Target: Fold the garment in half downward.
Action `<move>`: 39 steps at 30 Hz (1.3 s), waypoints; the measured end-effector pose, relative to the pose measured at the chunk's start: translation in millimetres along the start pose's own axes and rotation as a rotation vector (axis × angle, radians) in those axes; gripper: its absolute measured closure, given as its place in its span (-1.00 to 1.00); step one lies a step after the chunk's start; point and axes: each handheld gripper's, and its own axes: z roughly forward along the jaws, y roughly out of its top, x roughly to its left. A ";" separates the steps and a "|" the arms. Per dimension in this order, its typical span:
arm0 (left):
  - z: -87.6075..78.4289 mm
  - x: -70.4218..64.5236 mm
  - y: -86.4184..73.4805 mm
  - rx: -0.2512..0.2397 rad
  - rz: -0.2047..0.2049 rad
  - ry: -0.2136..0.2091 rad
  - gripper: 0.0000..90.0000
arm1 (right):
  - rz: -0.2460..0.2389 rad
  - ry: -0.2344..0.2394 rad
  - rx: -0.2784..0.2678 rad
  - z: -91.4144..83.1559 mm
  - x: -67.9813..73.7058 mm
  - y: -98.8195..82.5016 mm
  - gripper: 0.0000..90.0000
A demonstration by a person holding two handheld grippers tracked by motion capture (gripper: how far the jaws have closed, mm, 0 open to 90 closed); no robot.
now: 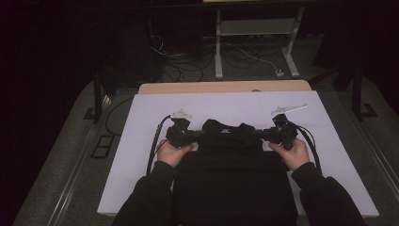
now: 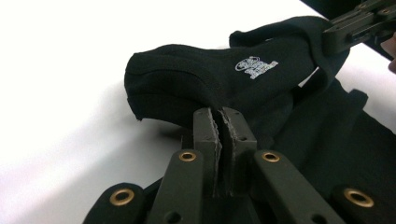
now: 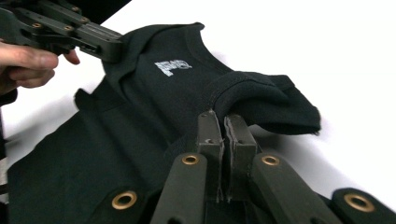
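A black garment lies on the white sheet, its collar end raised and folded toward the far side. A white printed label shows inside the neck. My left gripper is shut on the garment's left shoulder edge; in the left gripper view its jaws pinch a fold of black cloth. My right gripper is shut on the opposite shoulder, where its jaws clamp the ribbed hem. Each gripper view shows the other gripper holding the far side.
The sheet covers a wooden table whose far edge shows bare. Beyond it on the dark floor lie cables and a white desk frame. Bare sheet lies left, right and beyond the garment.
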 end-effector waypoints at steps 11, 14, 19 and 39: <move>-8.7 -8.9 -6.5 -0.006 -0.002 0.000 0.88 | -0.023 -0.006 0.012 -3.9 12.9 -9.2 0.90; -12.2 -11.1 -8.3 -0.011 -0.002 -0.002 0.88 | -0.027 -0.006 0.017 -5.1 17.4 -11.0 0.90; -13.8 -15.9 -14.7 0.002 -0.004 -0.006 0.88 | -0.037 -0.009 0.025 -8.2 23.8 -15.7 0.90; -17.1 -34.6 -36.3 0.061 0.017 -0.035 0.87 | -0.073 0.015 0.089 -16.0 43.2 -37.6 0.89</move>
